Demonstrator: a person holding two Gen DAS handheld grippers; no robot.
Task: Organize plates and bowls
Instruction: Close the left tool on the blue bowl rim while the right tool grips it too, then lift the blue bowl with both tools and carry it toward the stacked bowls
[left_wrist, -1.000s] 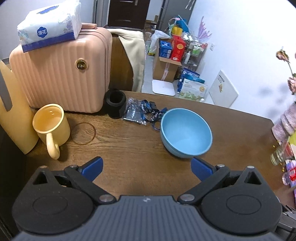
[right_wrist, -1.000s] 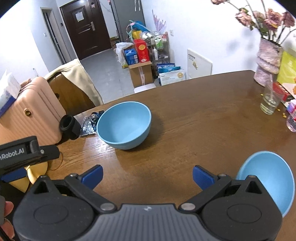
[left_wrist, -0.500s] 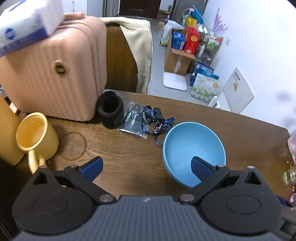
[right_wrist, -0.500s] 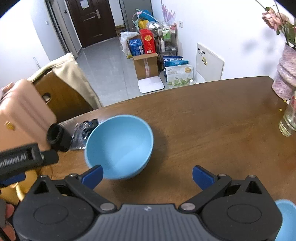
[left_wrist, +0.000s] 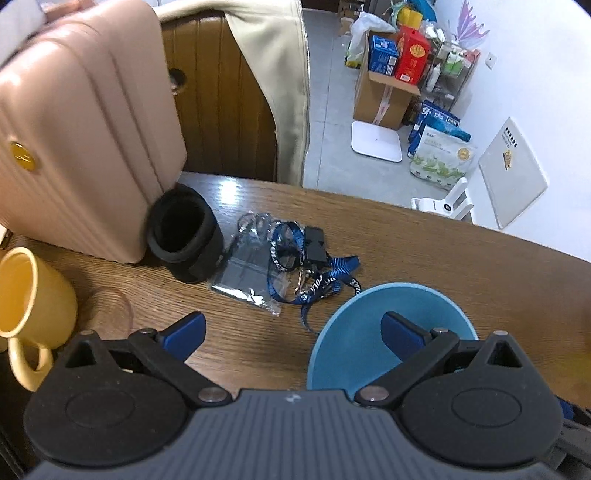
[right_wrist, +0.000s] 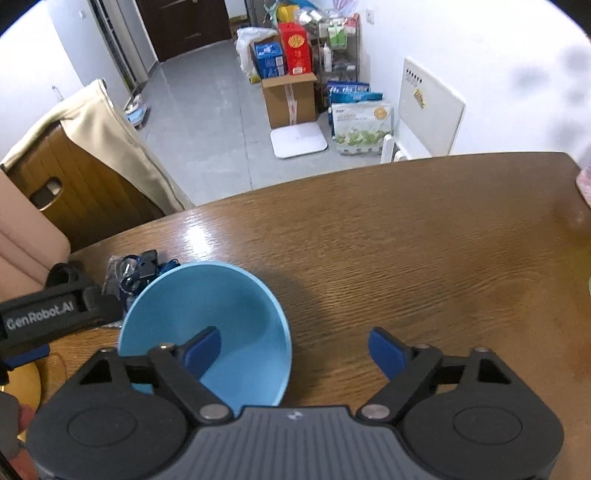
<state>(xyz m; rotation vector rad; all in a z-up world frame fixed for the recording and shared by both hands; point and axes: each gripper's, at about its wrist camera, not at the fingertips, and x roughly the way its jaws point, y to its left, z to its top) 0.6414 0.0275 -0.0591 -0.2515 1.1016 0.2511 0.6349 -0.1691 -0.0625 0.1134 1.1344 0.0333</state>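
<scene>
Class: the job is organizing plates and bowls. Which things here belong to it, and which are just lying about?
Belongs: blue bowl; left gripper and right gripper, each straddling its rim.

Lying about: yellow mug, black sleeve, blue lanyard, pink suitcase.

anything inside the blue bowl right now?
No contents show. The blue bowl has bare blue walls; the right gripper has one of its fingers over the interior, its jaws just narrowed. The bottom is partly hidden behind that finger.
</scene>
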